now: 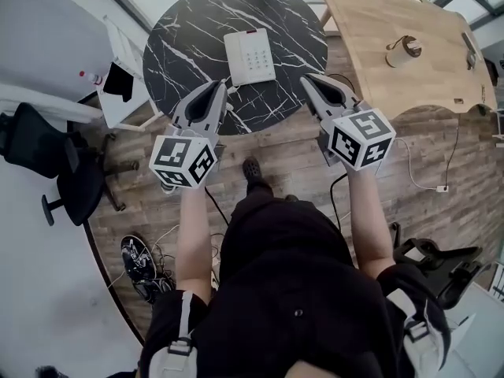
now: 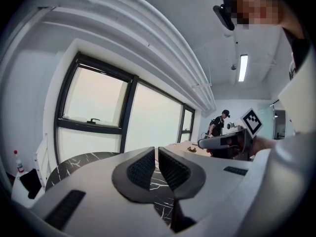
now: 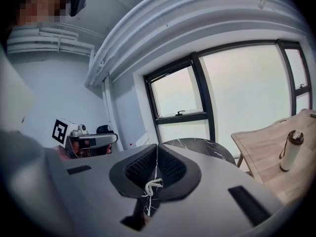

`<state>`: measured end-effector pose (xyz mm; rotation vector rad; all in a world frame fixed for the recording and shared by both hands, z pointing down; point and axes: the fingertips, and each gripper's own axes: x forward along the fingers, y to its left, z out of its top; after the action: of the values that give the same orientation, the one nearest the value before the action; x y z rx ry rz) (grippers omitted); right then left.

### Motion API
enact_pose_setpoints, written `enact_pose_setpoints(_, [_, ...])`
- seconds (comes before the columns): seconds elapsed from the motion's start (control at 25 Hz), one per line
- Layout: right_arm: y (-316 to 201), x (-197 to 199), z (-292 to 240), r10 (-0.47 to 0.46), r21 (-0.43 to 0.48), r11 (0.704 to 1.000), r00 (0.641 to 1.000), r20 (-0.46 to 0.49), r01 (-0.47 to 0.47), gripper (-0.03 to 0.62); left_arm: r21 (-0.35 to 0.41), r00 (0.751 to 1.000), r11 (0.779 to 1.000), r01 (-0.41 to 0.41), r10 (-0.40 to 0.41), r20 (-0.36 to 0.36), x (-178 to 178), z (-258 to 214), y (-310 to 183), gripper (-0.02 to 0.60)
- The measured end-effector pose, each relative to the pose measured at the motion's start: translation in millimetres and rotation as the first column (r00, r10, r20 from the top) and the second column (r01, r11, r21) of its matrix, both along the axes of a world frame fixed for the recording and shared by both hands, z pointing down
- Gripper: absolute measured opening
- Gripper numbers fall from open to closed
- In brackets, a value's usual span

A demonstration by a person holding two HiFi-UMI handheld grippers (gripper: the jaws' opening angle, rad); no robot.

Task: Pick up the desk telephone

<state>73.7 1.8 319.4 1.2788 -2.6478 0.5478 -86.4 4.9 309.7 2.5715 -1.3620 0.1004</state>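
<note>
A white desk telephone (image 1: 250, 56) with a keypad lies flat on the round black marble table (image 1: 189, 30), toward its near side. My left gripper (image 1: 220, 87) hovers over the table's near edge, just left of and short of the phone, jaws shut and empty. My right gripper (image 1: 306, 80) hangs to the phone's right, also shut on nothing. In the left gripper view the shut jaws (image 2: 156, 151) hide the phone. In the right gripper view the shut jaws (image 3: 157, 148) cover it too, and only a bit of white coiled cord (image 3: 151, 185) shows below them.
A wooden desk (image 1: 370, 22) with a flask (image 1: 403, 51) stands right of the round table. A black office chair (image 1: 55, 164) is at the left, another chair (image 1: 441, 266) at the lower right. Cables lie on the plank floor (image 1: 409, 172). A person (image 2: 217, 125) stands far off.
</note>
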Motion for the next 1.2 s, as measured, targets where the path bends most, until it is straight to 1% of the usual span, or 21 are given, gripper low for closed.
enact_pose_setpoints(0.16, [-23,-18,4,0.008,-0.007,1.0,1.0,-0.01,-0.008,0.032,-0.015,1.0,1.0,-0.026,0.026,0.001,-14,8,-24,0.032])
enact_pose_setpoints(0.4, [-45,-42,14,0.024,-0.03,0.999,0.999,-0.031,-0.025,0.032,-0.029,0.996,0.995,-0.093,0.093,-0.014,-28,20,-52,0.032])
enact_pose_setpoints(0.56, [-50,-49,28,0.034,-0.061,0.997,0.998,-0.045,-0.037,0.033,-0.055,0.993,0.991,-0.118,0.117,-0.026,-33,33,-66,0.032])
enact_pose_setpoints(0.76, [-50,-50,46,0.051,-0.109,0.992,0.997,-0.057,-0.057,0.034,-0.097,0.989,0.985,-0.144,0.141,-0.037,-32,51,-70,0.035])
enact_pose_setpoints(0.8, [-51,-49,48,0.056,-0.116,0.991,0.997,-0.058,-0.063,0.034,-0.108,0.988,0.983,-0.15,0.147,-0.037,-31,56,-71,0.04])
enact_pose_setpoints(0.84, [-52,-49,51,0.061,-0.122,0.99,0.996,-0.059,-0.068,0.034,-0.121,0.988,0.98,-0.156,0.152,-0.039,-29,60,-72,0.058])
enact_pose_setpoints(0.88, [-53,-48,54,0.065,-0.13,0.989,0.996,-0.059,-0.072,0.034,-0.134,0.987,0.978,-0.16,0.156,-0.041,-27,65,-72,0.106])
enact_pose_setpoints(0.92, [-53,-47,58,0.066,-0.14,0.987,0.996,-0.06,-0.074,0.034,-0.147,0.986,0.975,-0.164,0.16,-0.043,-26,70,-72,0.137])
enact_pose_setpoints(1.04, [-52,-48,73,0.057,-0.176,0.982,0.996,-0.064,-0.067,0.036,-0.179,0.986,0.969,-0.168,0.163,-0.042,-24,84,-70,0.138])
enact_pose_setpoints(1.2, [-60,-49,93,0.043,-0.219,0.974,0.996,-0.073,-0.058,0.044,-0.215,0.988,0.964,-0.155,0.149,-0.044,-26,98,-80,0.146])
